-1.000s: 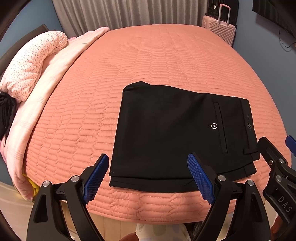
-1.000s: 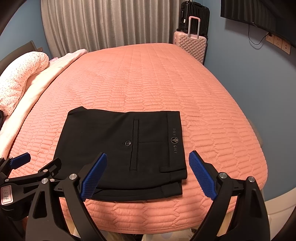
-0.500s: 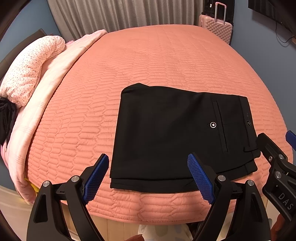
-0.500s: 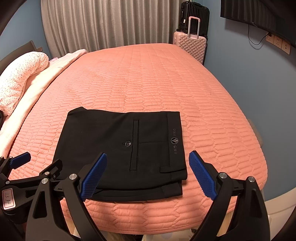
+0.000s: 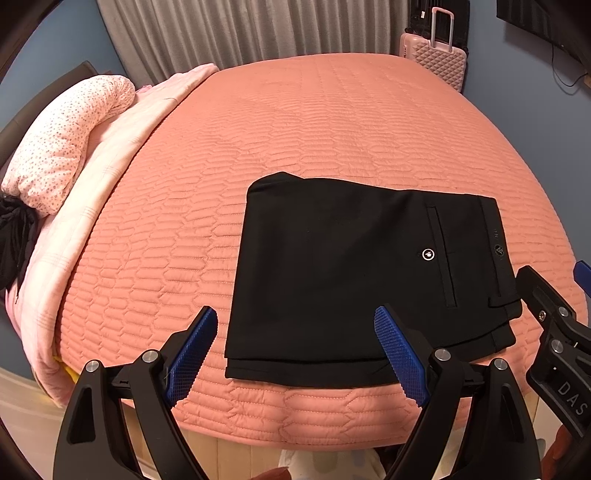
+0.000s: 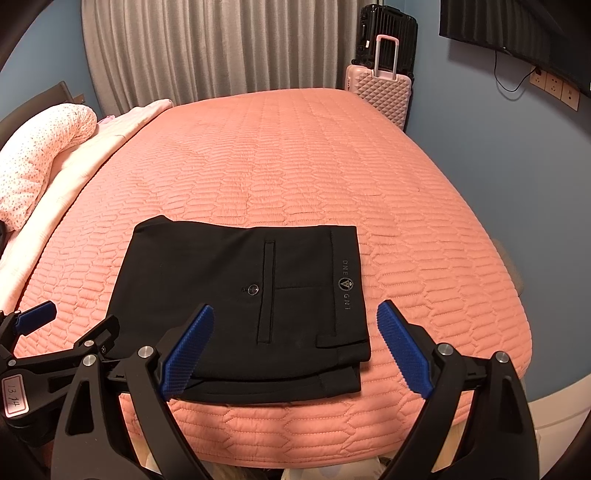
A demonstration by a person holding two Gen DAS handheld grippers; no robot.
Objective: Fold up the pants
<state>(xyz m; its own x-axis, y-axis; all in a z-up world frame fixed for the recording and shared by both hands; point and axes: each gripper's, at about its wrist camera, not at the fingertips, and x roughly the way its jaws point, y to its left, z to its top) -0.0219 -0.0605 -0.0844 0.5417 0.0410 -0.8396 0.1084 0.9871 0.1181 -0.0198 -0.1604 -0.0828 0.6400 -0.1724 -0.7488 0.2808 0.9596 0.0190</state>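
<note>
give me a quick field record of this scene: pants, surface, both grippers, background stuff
pants: black pants folded into a flat rectangle, waistband to the right
surface: coral quilted bedspread, pants near its front edge
left gripper: open, empty, above the pants' near left part
right gripper: open, empty, above the near right part
background: pink suitcase, grey curtain, spotted pillow

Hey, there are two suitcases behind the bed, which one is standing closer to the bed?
The pink suitcase with the diamond-textured shell; it stands right at the bed's far corner, while the black suitcase stands behind it.
</note>
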